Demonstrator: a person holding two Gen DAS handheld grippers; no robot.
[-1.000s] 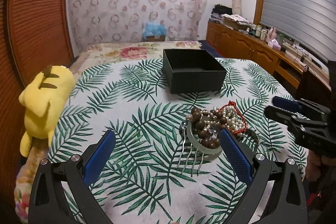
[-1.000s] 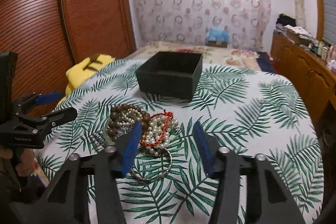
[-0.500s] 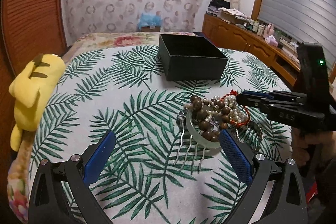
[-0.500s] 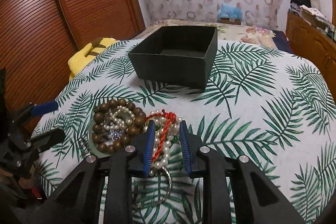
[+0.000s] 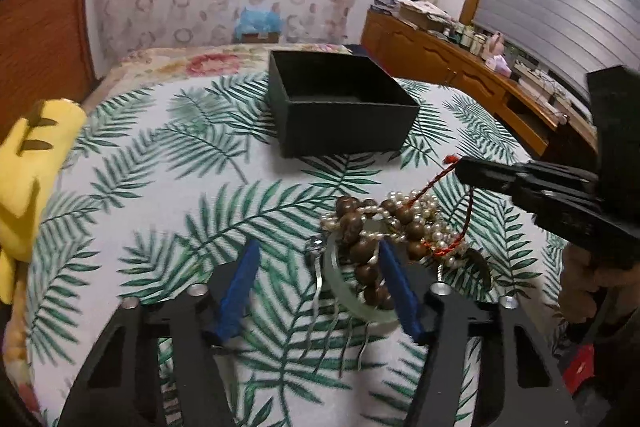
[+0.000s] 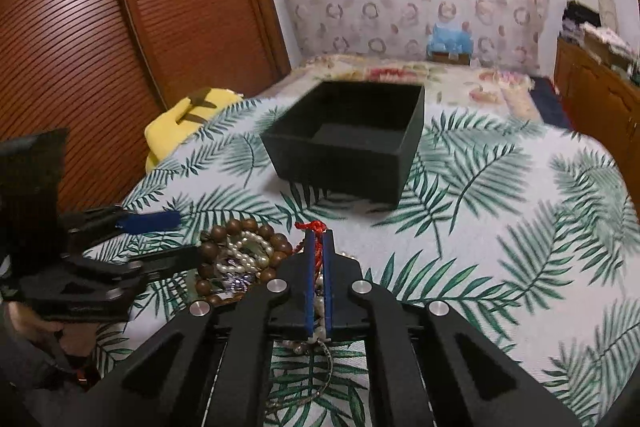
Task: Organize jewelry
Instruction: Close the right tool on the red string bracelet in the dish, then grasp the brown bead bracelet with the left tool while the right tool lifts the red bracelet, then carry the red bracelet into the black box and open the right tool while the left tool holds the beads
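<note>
A pile of jewelry lies on the palm-print table: a brown bead bracelet [image 5: 362, 247], pearl strands [image 5: 424, 211], a green bangle [image 5: 340, 283], a metal hair comb [image 5: 320, 283] and a red cord bracelet [image 5: 430, 185]. My right gripper [image 6: 318, 239] is shut on the red cord bracelet [image 6: 314, 227] and lifts one end off the pile; it also shows in the left wrist view [image 5: 464, 163]. My left gripper [image 5: 316, 259] is open, its right finger against the brown beads. An open black box [image 5: 340, 107] stands behind the pile, empty.
A yellow plush toy [image 5: 28, 171] lies at the table's left edge. A bed with a floral cover [image 6: 420, 75] is behind the table. Wooden cabinets [image 5: 460, 67] run along the right wall, a wooden sliding door [image 6: 100, 27] on the left.
My right gripper closed on the red cord and pulled it up from the pile. My left gripper moved forward to the pile and its jaws narrowed.
</note>
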